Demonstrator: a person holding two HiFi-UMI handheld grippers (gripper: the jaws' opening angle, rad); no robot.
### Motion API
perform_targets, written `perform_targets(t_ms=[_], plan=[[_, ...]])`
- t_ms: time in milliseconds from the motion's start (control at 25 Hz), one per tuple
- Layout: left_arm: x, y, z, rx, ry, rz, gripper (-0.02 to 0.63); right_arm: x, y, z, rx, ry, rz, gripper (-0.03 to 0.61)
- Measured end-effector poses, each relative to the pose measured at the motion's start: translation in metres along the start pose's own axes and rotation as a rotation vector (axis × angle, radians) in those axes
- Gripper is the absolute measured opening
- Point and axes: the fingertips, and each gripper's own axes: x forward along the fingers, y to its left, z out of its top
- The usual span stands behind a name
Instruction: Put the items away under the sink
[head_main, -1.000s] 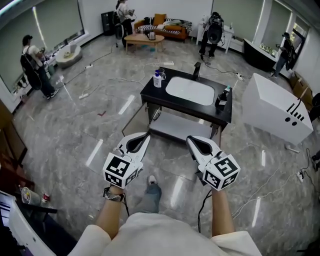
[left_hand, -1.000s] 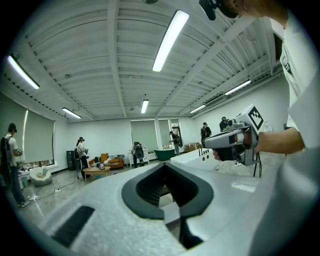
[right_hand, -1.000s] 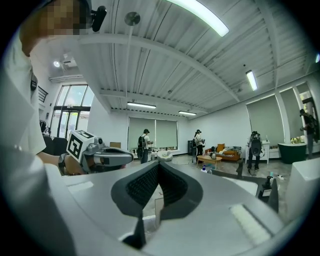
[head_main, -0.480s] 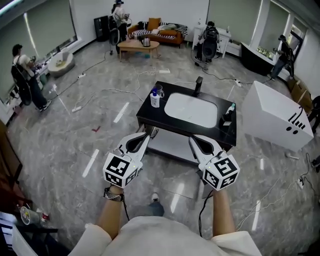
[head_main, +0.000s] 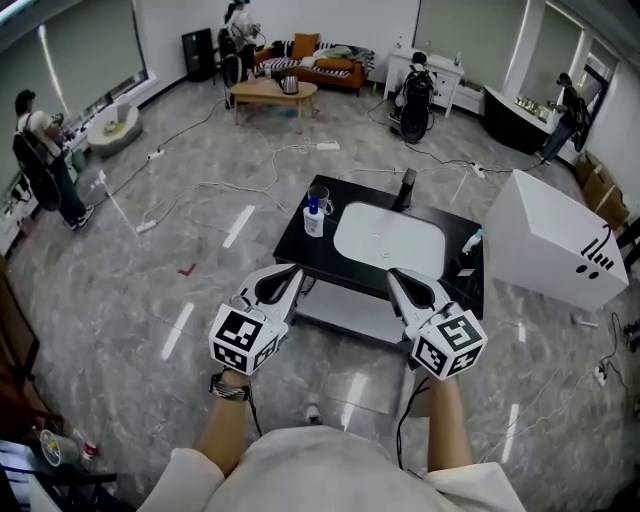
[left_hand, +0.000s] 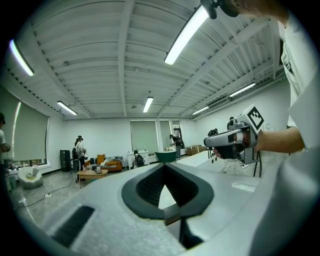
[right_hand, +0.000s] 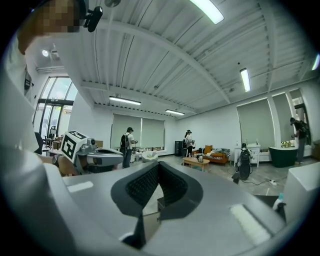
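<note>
I'm driving a matched pair: the left gripper (head_main: 291, 271) and right gripper (head_main: 393, 276) have pale grey-white shells with black ribbed pads (left_hand: 150, 186) lining the jaws. The left marker cube (head_main: 243, 338) and right marker cube (head_main: 449, 345) are white with black square patterns. A thin black cable (head_main: 403, 420) trails from the right one, a dark bracelet (head_main: 228, 389) circles the left wrist, and the shirt (head_main: 320, 470) is cream and short-sleeved.

Sink (head_main: 390, 240) right-edge items (head_main: 470, 246) too small to identify
</note>
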Motion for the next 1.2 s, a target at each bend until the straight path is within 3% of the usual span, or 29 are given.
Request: perform_targets(t_ms=[360,600,1040,1200], plan=[[0.043,0.039,-0.013,0.01,0.03,-0.003,0.005,0.052,-0.031,-0.008,0.028,0.019,0.009,0.006],[0.076,0.071,-0.029,-0.026,0.057,0.013,0.005,0.088,-0.057,-0.011,0.027,0.036,0.015,0.006],[0.178,0.157,-0.091,0.034,0.169,0.066,0.072,0.179,-0.136,-0.045,0.061,0.101,0.047,0.006],[0.211,0.181,-0.117,0.008,0.188,0.081,0.129,0.195,-0.159,-0.056,0.069,0.131,0.042,0.006]])
